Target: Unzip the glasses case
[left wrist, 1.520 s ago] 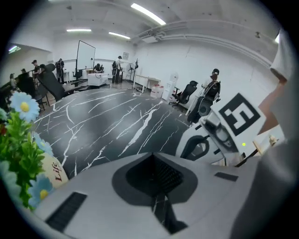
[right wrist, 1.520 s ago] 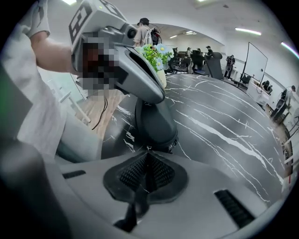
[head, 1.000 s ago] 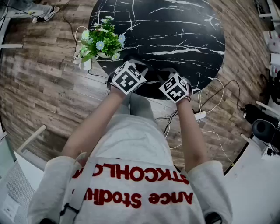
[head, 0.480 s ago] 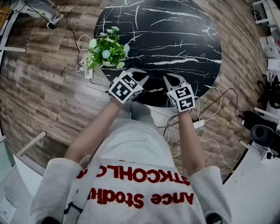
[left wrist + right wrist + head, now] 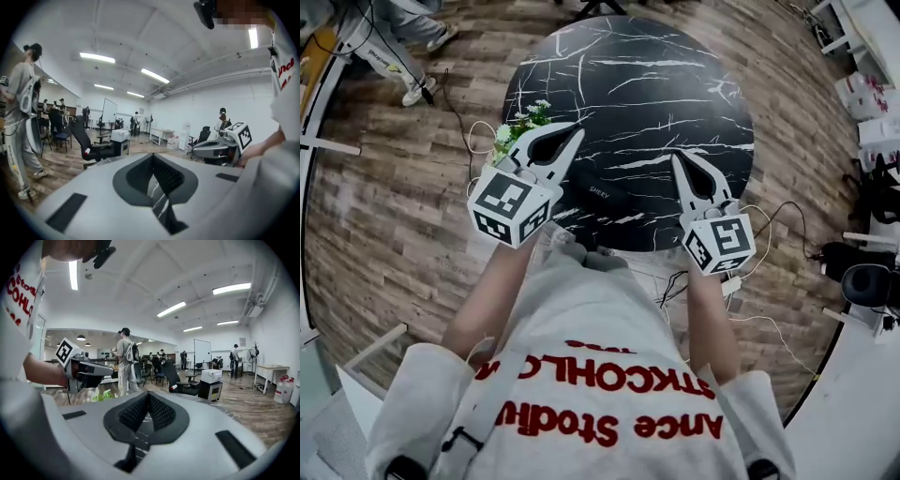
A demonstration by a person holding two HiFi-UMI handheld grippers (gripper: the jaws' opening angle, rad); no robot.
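Ceiling lights point(image 5: 97, 57) appear in gripper views only. Left gripper point(image 5: 572, 132) and right gripper point(image 5: 680, 158) point far over the table point(image 5: 656, 56), jaws pressed together.

**Count of things, head view**

- One round table point(image 5: 656, 66), upper centre.
- One potted plant point(image 5: 519, 127) at the table's left edge.
- One glasses case point(image 5: 598, 192), dark and barely distinct from the tabletop.
- Two grippers: left gripper point(image 5: 574, 131) centre left, right gripper point(image 5: 679, 157) centre right.
- Two marker cubes, one on each gripper.
- One bystander point(image 5: 398, 23), upper left.
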